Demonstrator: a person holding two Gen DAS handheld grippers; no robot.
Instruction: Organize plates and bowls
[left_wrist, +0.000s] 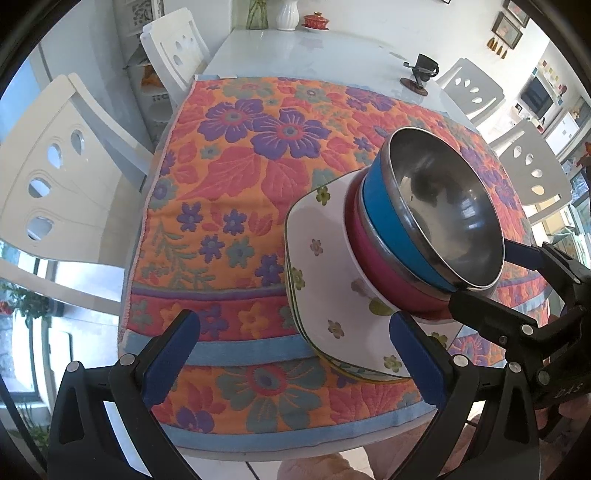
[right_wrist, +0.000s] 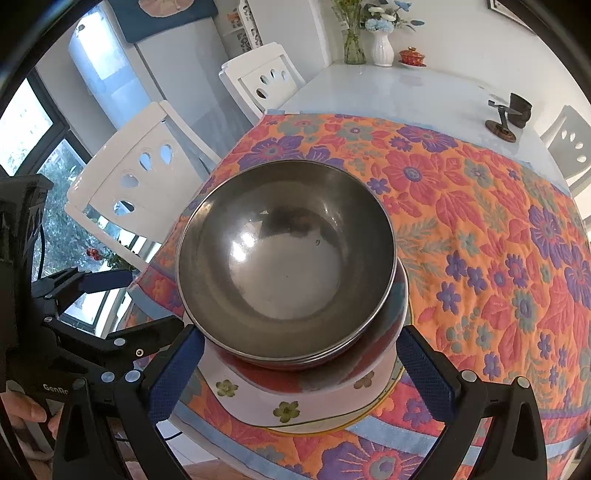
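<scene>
A blue steel-lined bowl (left_wrist: 436, 210) sits nested in a pink bowl (left_wrist: 384, 273), on stacked white flowered plates (left_wrist: 321, 280) on the floral cloth. In the right wrist view the steel bowl (right_wrist: 284, 251) fills the middle, over the pink bowl (right_wrist: 280, 380) and plates (right_wrist: 284, 410). My left gripper (left_wrist: 295, 354) is open and empty, with the near edge of the plates between its fingers. My right gripper (right_wrist: 301, 373) is open, its fingers on either side of the bowl stack; whether they touch it I cannot tell. It also shows in the left wrist view (left_wrist: 491, 273).
The floral quilted cloth (left_wrist: 236, 206) covers the near end of a white table (left_wrist: 295, 51). White chairs (left_wrist: 55, 177) stand along both sides. A dark cup and stand (left_wrist: 421, 74), vases (left_wrist: 288, 14) and a red lidded cup (left_wrist: 316, 20) sit at the far end.
</scene>
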